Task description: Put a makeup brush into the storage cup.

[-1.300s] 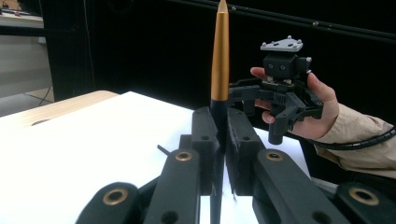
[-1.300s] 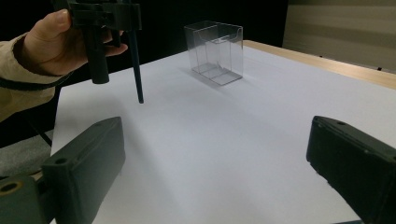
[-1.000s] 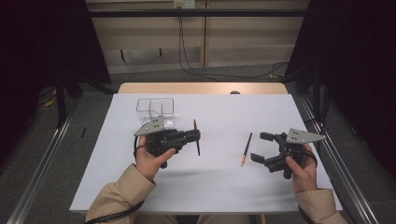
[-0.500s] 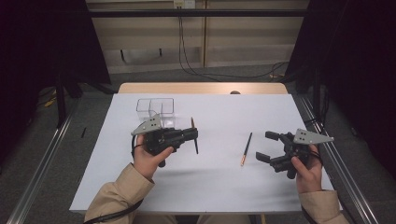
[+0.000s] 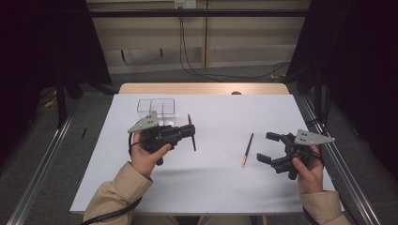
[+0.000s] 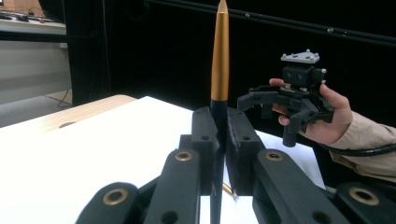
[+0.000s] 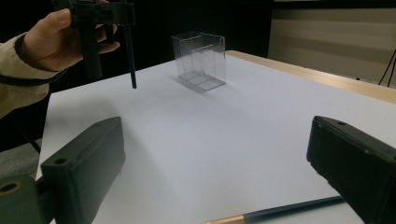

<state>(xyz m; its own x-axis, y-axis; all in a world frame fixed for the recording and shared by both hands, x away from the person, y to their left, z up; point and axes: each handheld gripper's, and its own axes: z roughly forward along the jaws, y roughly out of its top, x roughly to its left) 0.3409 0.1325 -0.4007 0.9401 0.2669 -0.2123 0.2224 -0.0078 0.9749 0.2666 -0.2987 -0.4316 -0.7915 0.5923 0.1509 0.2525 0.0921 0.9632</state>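
Observation:
My left gripper [image 5: 191,132] hovers over the left half of the white table, shut on a dark pen [image 5: 193,142] with a copper end. In the left gripper view that pen [image 6: 220,56] stands upright between the closed fingers, copper tip upward. A second pen of the same kind [image 5: 248,149] lies flat on the table right of centre. My right gripper [image 5: 267,147] is open just right of it, nothing between its fingers. In the right gripper view the lying pen [image 7: 275,212] crosses the bottom, and the left gripper [image 7: 100,14] hangs at top left with its pen [image 7: 130,60] pointing down.
A clear plastic box [image 5: 156,107] with two compartments stands at the back left of the white sheet [image 5: 216,187], just behind the left hand. The box [image 7: 199,59] appears empty in the right gripper view. A wooden table edge [image 5: 202,88] runs along the far side.
The left gripper, still holding its pen, has drifted slightly toward the far left. The right gripper has kept its place and stayed open.

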